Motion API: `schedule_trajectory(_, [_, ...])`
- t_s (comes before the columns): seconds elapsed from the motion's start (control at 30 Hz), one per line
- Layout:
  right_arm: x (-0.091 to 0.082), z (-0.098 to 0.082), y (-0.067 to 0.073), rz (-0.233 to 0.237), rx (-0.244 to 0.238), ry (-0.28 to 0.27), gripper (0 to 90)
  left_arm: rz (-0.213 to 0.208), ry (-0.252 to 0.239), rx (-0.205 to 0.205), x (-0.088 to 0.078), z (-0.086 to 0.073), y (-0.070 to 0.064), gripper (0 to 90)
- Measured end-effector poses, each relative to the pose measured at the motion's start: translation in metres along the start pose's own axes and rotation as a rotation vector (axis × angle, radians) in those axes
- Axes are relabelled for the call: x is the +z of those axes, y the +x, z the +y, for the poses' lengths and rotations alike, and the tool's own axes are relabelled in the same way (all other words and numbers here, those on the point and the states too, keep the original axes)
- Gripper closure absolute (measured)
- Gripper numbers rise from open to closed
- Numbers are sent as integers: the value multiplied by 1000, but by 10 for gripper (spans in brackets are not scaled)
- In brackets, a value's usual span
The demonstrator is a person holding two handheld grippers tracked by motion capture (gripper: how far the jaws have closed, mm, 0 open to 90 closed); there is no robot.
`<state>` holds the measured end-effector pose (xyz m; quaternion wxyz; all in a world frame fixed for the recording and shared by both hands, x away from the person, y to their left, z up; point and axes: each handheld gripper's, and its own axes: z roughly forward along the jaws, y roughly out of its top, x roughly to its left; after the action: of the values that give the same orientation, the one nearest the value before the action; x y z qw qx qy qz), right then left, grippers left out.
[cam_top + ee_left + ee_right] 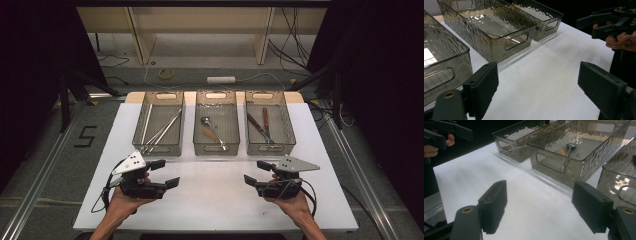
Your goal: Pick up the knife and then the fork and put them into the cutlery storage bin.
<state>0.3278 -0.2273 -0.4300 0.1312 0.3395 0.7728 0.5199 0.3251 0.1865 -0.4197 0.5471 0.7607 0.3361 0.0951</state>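
Three smoky clear bins stand in a row at the back of the white table point(210, 200). The left bin point(158, 149) holds thin metal sticks point(162, 131). In the middle bin point(216, 150) lie spoons point(212, 131), one spoon point(571, 145) showing through its wall. The right bin point(270, 149) holds wooden-handled utensils point(262, 127). My left gripper point(166, 173) hovers open over the table's front left, nothing between its jaws point(541, 87). Facing it at the front right, my right gripper point(256, 172) is open and empty too point(541, 207).
The table drops off close behind both hands at the front. Bare white surface lies between the two grippers and the bins' front walls. Beyond the table are floor cables, a power strip point(221, 79) and a wooden bench frame point(200, 25).
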Motion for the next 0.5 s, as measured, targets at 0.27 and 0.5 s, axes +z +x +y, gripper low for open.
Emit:
schedule_trajectory(0.27, [-7,-4,6,-23,-1,2,248,-8,-2,-2,-2,-1,-1,164])
schedule_trajectory(0.5, [-11,-7,4,-36,11,2,249,-13,1,0,-1,-1,-2,164])
